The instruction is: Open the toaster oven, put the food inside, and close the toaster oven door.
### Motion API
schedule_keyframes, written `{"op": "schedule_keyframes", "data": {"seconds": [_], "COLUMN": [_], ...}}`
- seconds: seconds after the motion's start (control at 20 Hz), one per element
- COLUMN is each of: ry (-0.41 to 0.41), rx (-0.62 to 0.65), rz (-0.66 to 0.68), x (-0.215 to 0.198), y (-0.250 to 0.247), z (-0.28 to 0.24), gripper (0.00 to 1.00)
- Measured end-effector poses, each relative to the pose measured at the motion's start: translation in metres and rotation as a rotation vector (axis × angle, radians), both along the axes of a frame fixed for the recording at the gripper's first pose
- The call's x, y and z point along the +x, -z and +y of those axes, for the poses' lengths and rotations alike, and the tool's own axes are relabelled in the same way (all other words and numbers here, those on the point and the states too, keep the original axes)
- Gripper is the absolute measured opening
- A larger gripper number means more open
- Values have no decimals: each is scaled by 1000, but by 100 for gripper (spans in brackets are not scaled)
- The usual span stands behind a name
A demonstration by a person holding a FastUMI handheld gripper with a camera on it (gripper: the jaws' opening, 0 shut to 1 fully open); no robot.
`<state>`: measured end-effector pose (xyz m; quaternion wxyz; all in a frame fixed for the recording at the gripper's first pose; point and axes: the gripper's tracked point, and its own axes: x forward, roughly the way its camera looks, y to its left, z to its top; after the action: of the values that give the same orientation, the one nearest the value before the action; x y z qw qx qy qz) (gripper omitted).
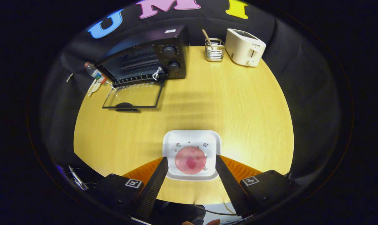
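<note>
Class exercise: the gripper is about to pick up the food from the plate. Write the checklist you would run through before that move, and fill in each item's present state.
1. Black toaster oven door is open, folded down onto the yellow wooden table: ok.
2. Round pink food lies on the white square plate: ok.
3. Gripper fingers open, food between them: ok.
4. Fingers pressing on the food: not ok, both stand apart from it.
5. Table between plate and oven free of obstacles: ok.
6. Rack inside oven free: cannot tell.
</note>
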<state>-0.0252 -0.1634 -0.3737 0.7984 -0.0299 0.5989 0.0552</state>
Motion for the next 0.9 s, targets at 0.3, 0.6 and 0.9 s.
{"op": "schedule_keyframes", "data": {"seconds": [0.3,0.6,0.9], "ry": [28,10,31], "rx": [26,42,159], "rz": [167,232,276], "x": [-2,0,-3], "y": [58,88,90], "z": [-28,-30,-43], "gripper": [99,57,6]}}
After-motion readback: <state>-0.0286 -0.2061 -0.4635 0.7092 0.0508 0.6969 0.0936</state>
